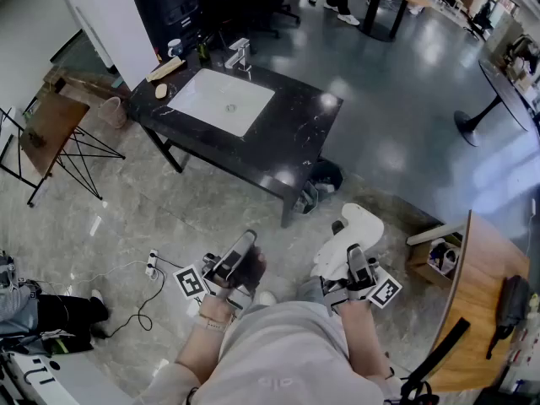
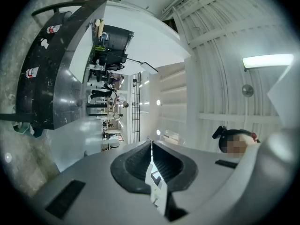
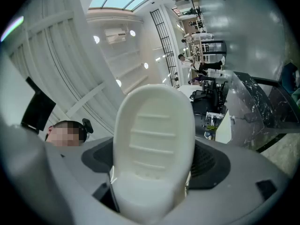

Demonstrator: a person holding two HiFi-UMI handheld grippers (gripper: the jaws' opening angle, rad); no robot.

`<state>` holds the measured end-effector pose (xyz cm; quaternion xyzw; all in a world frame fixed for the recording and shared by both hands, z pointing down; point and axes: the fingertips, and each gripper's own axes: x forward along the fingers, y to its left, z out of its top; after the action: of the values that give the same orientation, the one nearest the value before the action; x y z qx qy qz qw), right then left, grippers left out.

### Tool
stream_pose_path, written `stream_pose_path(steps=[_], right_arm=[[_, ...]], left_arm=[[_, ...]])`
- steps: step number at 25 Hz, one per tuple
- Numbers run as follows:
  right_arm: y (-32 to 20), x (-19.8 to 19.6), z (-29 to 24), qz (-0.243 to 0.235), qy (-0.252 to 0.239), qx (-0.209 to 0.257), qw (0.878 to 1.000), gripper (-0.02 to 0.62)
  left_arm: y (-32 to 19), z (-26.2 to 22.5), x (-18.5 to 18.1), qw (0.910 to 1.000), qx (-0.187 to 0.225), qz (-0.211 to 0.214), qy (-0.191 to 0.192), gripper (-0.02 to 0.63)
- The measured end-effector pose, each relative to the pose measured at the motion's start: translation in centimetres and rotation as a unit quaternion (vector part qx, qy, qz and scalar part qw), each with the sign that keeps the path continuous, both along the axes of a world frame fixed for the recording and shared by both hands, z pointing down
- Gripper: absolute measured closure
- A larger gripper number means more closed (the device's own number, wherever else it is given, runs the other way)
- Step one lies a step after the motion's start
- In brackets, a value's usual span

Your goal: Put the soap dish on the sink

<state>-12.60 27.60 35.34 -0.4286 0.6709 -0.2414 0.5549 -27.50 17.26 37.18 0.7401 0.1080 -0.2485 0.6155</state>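
Observation:
The white oval soap dish (image 1: pixel 350 236) (image 3: pixel 154 144) sits between the jaws of my right gripper (image 1: pixel 354 264) (image 3: pixel 152 172), which is shut on its sides and tilted upward; the ribbed inside of the dish faces the camera. My left gripper (image 1: pixel 240 251) (image 2: pixel 151 161) is shut with nothing in it. Both grippers are held close to the person's body, over the stone floor. The black table (image 1: pixel 291 133) with the white sink basin (image 1: pixel 224 101) and its chrome tap (image 1: pixel 240 55) stands well ahead of both grippers.
A wooden brush (image 1: pixel 165 68) and a small round object (image 1: pixel 161 91) lie on the table left of the basin. A dark bin (image 1: pixel 325 178) stands by the table's near corner. A folding wooden table (image 1: pixel 51 125) is at left, a wooden desk (image 1: pixel 489 294) at right, and a power strip (image 1: pixel 152 265) on the floor.

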Motion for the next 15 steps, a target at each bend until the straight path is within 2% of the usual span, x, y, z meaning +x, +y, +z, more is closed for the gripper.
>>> stream_pose_path(steps=[8, 12, 15], right_arm=[[-5.0, 4.1, 1.8, -0.011, -0.018, -0.002, 1.0, 0.117], [-7.9, 8.5, 2.7, -0.018, -0.017, -0.008, 1.0, 0.117], [-10.3, 12.3, 3.4, -0.027, -0.008, -0.013, 1.0, 0.117]], left_arm=[[-4.4, 0.9, 3.5, 0.9998, 0.007, -0.012, -0.012, 0.597], [-7.0, 1.2, 7.7, 0.9996, 0.008, -0.024, -0.014, 0.597], [-9.2, 1.6, 12.1, 0.9994, 0.011, -0.026, -0.022, 0.597]])
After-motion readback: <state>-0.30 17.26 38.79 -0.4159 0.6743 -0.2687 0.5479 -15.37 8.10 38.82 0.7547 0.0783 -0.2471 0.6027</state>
